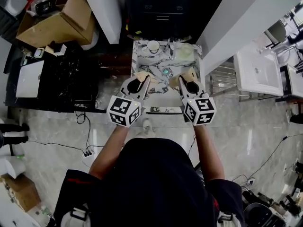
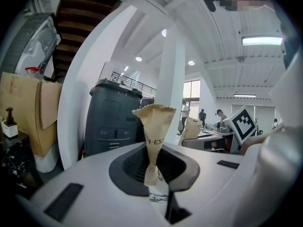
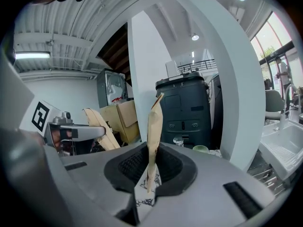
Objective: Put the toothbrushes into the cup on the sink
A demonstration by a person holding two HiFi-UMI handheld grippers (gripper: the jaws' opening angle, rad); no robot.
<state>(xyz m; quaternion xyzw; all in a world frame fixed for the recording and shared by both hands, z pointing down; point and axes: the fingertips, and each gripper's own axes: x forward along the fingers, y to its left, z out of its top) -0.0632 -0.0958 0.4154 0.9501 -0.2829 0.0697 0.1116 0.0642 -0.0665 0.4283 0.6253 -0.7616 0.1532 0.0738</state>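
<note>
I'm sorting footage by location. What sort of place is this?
Probably a workshop or lab hall with a mock bathroom, not a home: the sink stands among boxes, loose floor cables and a spare basin.

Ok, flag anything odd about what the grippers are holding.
The left gripper pinches a tan paper packet with a crimped top; the right gripper a matching tan packet. No bare toothbrush shows; nothing looks spilled or torn.

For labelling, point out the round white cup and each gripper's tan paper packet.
Round white cup (image 1: pixel 153 41): head view, rim.
Left tan paper packet (image 2: pixel 152 141): left gripper view, middle.
Right tan paper packet (image 3: pixel 154 136): right gripper view, middle.
</note>
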